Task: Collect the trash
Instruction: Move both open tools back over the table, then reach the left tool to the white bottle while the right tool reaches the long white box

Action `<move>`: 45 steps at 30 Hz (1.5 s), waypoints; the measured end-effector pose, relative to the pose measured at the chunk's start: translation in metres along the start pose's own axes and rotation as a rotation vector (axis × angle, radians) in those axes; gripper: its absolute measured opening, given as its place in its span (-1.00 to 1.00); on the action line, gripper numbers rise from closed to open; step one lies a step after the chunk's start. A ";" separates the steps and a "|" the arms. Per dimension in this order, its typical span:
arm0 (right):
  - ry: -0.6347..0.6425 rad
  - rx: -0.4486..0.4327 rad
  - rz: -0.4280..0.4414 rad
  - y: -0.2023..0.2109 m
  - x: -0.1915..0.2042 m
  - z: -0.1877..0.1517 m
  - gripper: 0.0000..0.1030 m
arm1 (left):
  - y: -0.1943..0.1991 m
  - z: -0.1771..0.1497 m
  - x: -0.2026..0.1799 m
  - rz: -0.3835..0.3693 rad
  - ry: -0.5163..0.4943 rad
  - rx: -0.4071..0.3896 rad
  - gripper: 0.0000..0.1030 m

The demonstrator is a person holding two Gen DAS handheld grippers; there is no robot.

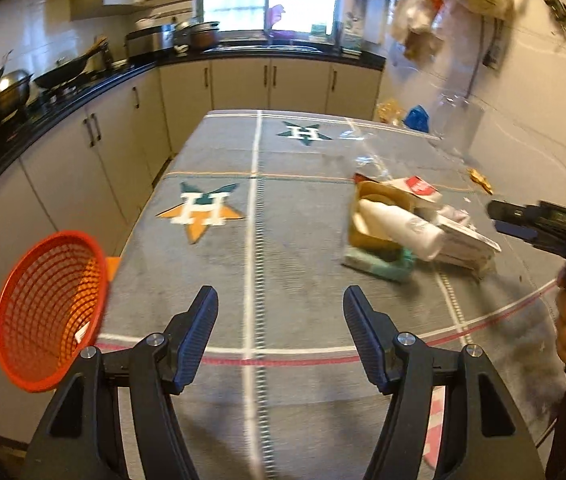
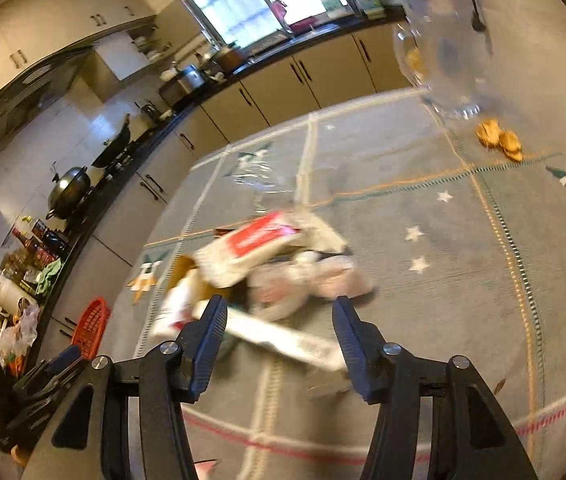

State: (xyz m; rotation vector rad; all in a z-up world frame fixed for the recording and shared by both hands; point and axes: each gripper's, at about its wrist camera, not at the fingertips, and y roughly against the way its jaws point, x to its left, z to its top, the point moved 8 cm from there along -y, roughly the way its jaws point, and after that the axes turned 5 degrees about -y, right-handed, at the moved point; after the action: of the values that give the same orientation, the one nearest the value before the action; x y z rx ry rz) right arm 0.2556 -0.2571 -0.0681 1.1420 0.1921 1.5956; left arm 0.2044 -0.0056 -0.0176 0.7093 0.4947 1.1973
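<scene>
We hold the left tool (image 1: 281, 320) with its jaws apart and empty over the grey tabletop (image 1: 303, 220). The trash pile (image 1: 407, 224) lies at two o'clock, the red basket (image 1: 49, 312) at nine. Our right tool (image 2: 281, 328), also apart and empty, hovers just before the pile.

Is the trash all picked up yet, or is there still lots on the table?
Nothing looks collected yet. The red basket at the table's left edge looks nearly empty. Nothing is in hand: the left gripper and right gripper are both open, with nothing between the pads. Still left: the pile of wrappers and boxes, the clear plastic and the orange scraps.
</scene>
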 end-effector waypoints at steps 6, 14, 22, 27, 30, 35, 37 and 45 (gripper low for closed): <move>-0.031 0.073 0.121 -0.020 -0.017 -0.003 0.16 | -0.011 0.007 -0.023 0.001 -0.032 0.023 0.27; 0.282 0.138 0.112 -0.021 0.024 -0.041 0.35 | -0.025 0.031 -0.028 -0.045 0.044 0.042 0.28; 0.515 0.050 -0.084 -0.024 0.034 -0.057 0.26 | -0.042 0.045 -0.042 -0.096 0.083 0.080 0.28; 0.516 0.053 -0.101 -0.023 0.028 -0.051 0.23 | -0.048 0.051 -0.053 -0.122 0.093 0.093 0.29; 0.472 0.051 -0.086 -0.020 0.021 -0.044 0.43 | -0.052 0.052 -0.057 -0.128 0.099 0.105 0.30; 0.331 0.128 0.004 -0.024 0.008 -0.043 0.43 | -0.060 0.054 -0.062 -0.158 0.125 0.130 0.31; 0.312 0.174 0.061 -0.025 0.011 -0.048 0.43 | -0.063 0.055 -0.065 -0.176 0.138 0.145 0.31; 0.347 0.263 0.247 -0.014 0.032 -0.068 0.43 | -0.074 0.058 -0.075 -0.178 0.130 0.180 0.32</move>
State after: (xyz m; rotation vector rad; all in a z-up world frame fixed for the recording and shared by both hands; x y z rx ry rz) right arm 0.2173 -0.1963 -0.0943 1.1098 0.5180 2.0307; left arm 0.2708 -0.1054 -0.0325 0.7274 0.7656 1.0437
